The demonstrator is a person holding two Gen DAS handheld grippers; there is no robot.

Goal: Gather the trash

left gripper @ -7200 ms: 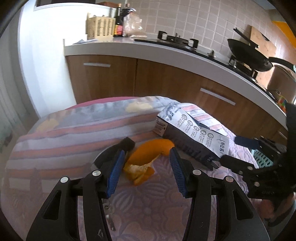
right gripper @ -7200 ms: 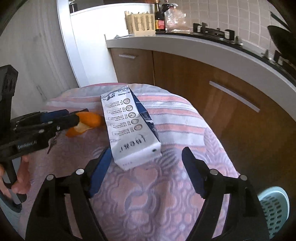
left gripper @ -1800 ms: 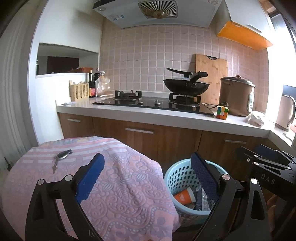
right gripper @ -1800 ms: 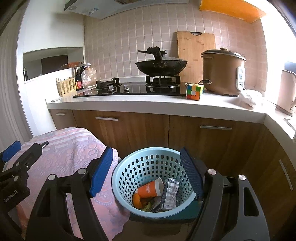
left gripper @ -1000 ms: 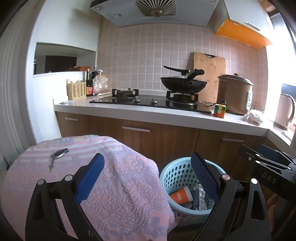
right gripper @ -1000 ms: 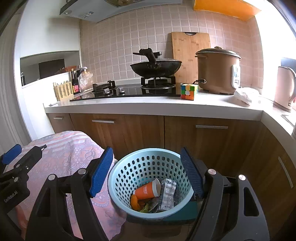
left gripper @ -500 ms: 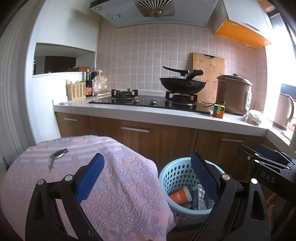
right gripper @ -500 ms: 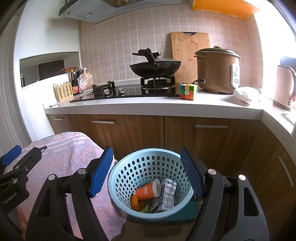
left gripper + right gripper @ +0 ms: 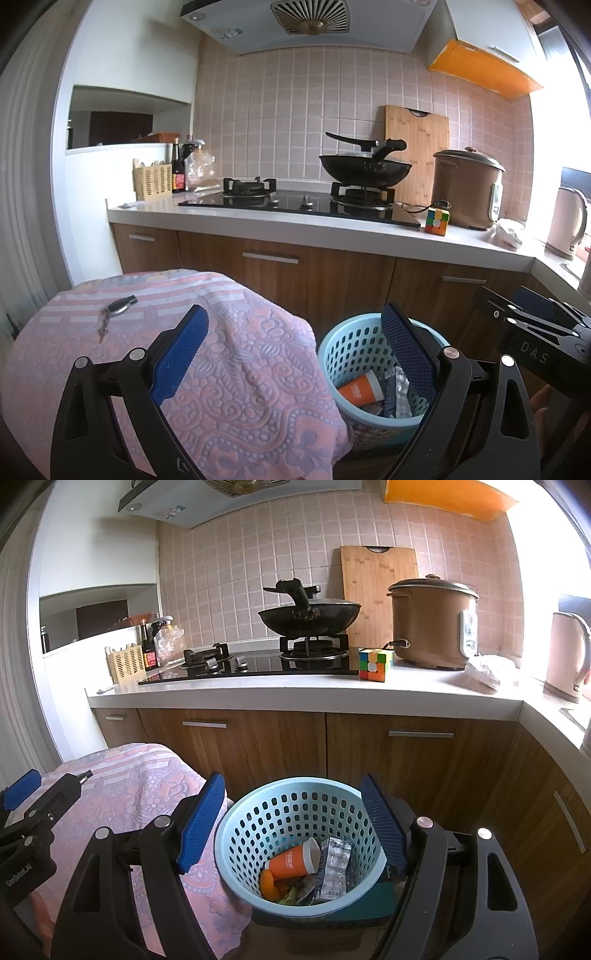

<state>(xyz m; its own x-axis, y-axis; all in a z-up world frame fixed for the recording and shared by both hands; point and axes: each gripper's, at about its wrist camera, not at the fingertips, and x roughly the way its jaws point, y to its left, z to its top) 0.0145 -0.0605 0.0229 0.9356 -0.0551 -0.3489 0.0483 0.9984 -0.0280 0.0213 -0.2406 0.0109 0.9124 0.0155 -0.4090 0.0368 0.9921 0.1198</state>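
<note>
A light blue perforated basket (image 9: 295,797) stands on the floor below the kitchen counter. Inside it lie an orange paper cup (image 9: 291,860), a crumpled white carton (image 9: 334,867) and an orange peel (image 9: 266,884). My right gripper (image 9: 293,825) hangs open above the basket, nothing between its blue pads. My left gripper (image 9: 295,350) is open too and holds nothing; it hovers over the edge of the cloth-covered table (image 9: 240,387), with the basket (image 9: 354,343) to its right. The orange cup (image 9: 356,387) shows there as well.
A set of keys (image 9: 116,308) lies on the pink patterned cloth at the table's far left. Wooden cabinets (image 9: 273,746) stand right behind the basket. On the counter above are a hob with a wok (image 9: 310,616), a puzzle cube (image 9: 375,664) and a rice cooker (image 9: 430,620).
Nothing has visibly changed in the last second. Seven seconds ago the peel and carton lay on the table; now they are in the basket and both grippers face it.
</note>
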